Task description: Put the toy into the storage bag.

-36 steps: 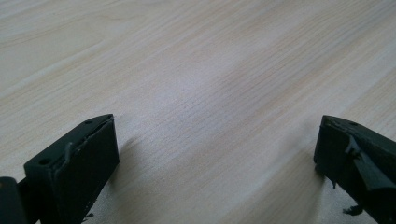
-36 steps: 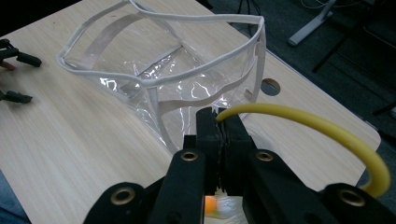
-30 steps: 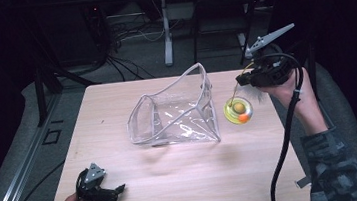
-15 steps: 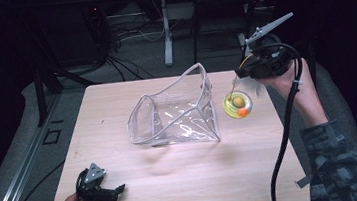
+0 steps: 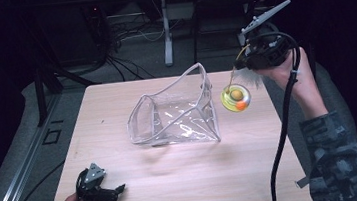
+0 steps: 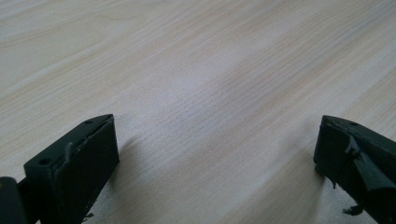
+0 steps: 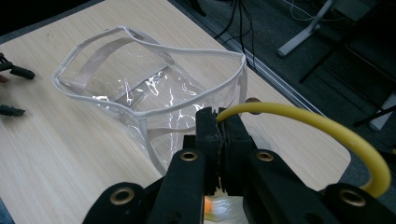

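A clear plastic bag (image 5: pixel 178 113) with white trim stands open in the middle of the wooden table (image 5: pixel 112 107). To its right a round translucent yellow toy (image 5: pixel 235 98), with an orange and a brownish ball inside, hangs by a yellow cord a little above the tabletop. My right gripper (image 5: pixel 240 67) is shut on that cord. In the right gripper view the cord (image 7: pixel 299 116) loops out from between the closed jaws of the gripper (image 7: pixel 222 140), and the bag (image 7: pixel 154 93) lies just beyond. My left gripper (image 5: pixel 118 191) rests open at the near left; it (image 6: pixel 217 158) has bare wood between its jaws.
Beyond the table's far edge the dark floor carries cables and a white stand leg (image 5: pixel 165 31). A metal rail (image 5: pixel 31 156) runs along the floor left of the table. The right gripper's black cable (image 5: pixel 283 134) trails down across the table's right side.
My right gripper has risen a little, and the yellow toy has come up with it. The left gripper and the bag have stayed put.
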`<state>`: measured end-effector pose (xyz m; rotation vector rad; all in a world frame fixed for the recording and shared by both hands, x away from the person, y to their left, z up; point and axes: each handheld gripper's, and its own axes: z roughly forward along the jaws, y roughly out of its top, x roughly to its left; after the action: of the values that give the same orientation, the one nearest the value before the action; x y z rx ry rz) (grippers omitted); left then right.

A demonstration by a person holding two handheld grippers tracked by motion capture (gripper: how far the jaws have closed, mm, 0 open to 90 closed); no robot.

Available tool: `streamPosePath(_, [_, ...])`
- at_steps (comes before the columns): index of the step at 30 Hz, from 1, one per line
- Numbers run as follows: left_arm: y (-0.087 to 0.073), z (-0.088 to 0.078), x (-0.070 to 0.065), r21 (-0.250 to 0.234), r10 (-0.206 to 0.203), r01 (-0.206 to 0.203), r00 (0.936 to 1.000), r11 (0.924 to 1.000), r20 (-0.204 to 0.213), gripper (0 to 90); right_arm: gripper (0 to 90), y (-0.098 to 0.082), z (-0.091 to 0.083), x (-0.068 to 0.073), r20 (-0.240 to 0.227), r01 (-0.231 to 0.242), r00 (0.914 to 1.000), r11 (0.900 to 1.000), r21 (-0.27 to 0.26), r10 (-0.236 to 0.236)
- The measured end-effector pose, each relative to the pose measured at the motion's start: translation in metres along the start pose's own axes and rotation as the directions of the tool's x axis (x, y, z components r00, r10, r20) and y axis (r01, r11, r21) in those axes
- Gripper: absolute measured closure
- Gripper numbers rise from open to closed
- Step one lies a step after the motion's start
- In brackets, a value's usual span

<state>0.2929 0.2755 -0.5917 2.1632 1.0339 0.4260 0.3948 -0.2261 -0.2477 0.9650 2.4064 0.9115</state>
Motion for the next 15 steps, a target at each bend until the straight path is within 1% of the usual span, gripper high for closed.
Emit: streamPosePath(15, [0.0, 0.0, 0.0, 0.0, -0.001, 0.001, 1.0, 1.0, 0.001, 0.0, 88.0, 0.022, -0.003, 0.004, 0.004, 0.024, 0.9997, 1.0, -0.014, -0.024])
